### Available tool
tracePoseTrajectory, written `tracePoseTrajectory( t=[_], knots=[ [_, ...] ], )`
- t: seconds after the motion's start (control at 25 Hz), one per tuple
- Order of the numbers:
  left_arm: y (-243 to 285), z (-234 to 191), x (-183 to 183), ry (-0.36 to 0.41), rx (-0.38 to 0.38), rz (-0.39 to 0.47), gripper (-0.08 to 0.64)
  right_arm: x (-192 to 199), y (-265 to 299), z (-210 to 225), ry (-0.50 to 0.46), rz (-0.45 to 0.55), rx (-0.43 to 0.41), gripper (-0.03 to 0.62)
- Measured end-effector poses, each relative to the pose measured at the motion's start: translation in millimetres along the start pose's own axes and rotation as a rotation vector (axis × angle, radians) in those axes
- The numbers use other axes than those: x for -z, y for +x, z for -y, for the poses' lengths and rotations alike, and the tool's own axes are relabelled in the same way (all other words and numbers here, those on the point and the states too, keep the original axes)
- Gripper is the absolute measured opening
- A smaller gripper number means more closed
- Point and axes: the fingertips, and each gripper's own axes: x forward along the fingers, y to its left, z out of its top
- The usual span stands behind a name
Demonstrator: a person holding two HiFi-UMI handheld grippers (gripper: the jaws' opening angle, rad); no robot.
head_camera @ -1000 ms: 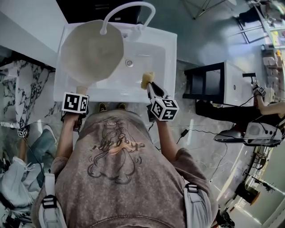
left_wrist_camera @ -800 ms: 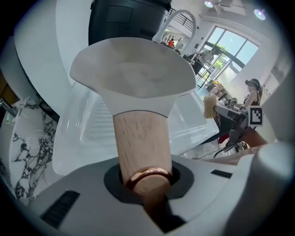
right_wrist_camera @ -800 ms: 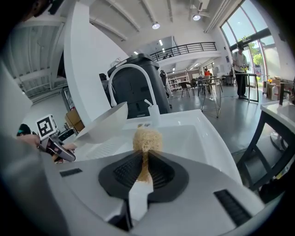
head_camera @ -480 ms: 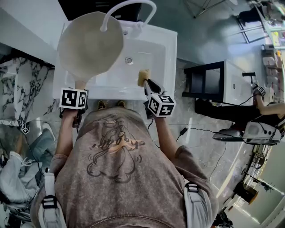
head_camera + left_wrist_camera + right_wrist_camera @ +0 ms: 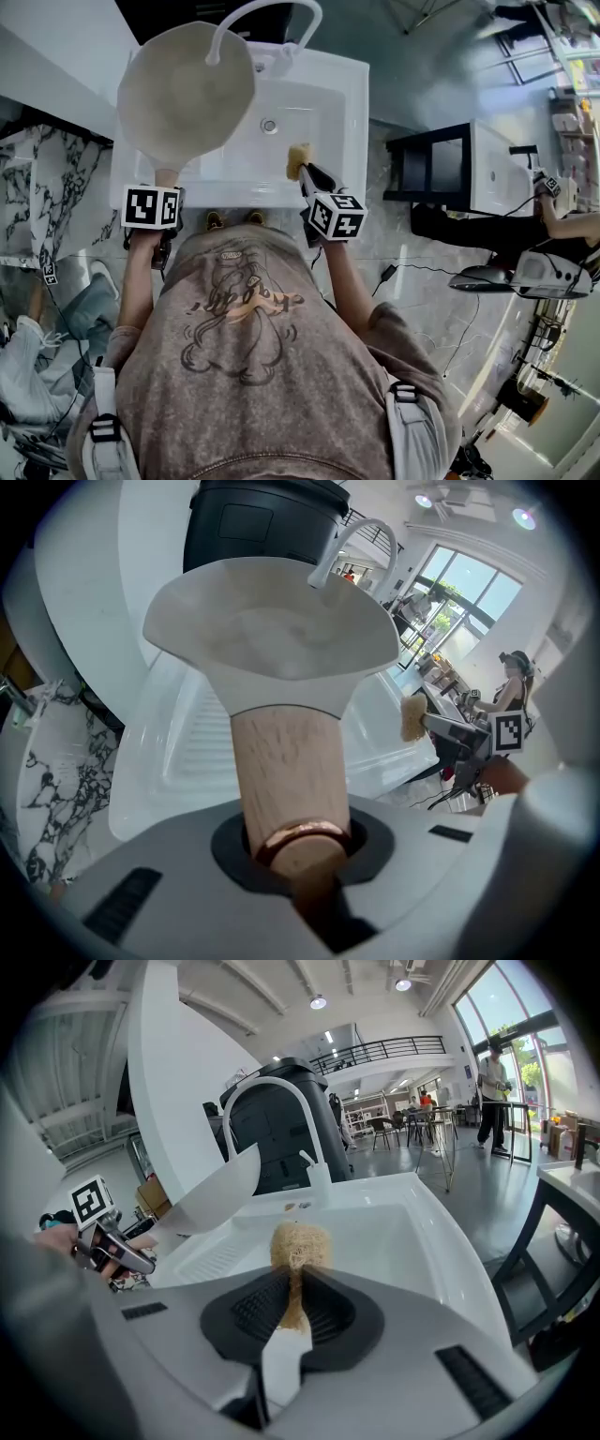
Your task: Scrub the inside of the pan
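A cream pan (image 5: 186, 90) with a wooden handle (image 5: 289, 778) hangs over the left part of the white sink (image 5: 339, 112), under the curved tap (image 5: 264, 13). My left gripper (image 5: 157, 211) is shut on that handle, and the pan's inside (image 5: 277, 635) faces up. To the right, my right gripper (image 5: 307, 178) is shut on a tan fibrous scrubber (image 5: 298, 1246), held over the sink's front edge. The scrubber (image 5: 298, 158) is apart from the pan. In the right gripper view the pan (image 5: 212, 1196) sits at the left.
The sink drain (image 5: 269, 125) lies in the basin's middle. A black and white cabinet (image 5: 464, 173) stands to the right of the sink. A marble surface (image 5: 42, 197) is at the left. A black bin (image 5: 284, 1124) stands behind the tap. Another person (image 5: 562, 225) is at the far right.
The pan has risen and shifted slightly toward the back of the sink. My right gripper with the scrubber has moved a little left along the sink's front edge.
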Motion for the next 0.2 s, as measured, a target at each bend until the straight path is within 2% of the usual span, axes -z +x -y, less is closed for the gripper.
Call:
tracePoseTrajectory(
  t=[0.2],
  knots=[
    [-0.6,4.1,2.6,-0.001,-0.001,-0.003,0.052,0.7,-2.7,2.2,0.001,-0.006,0.007,0.051]
  ],
)
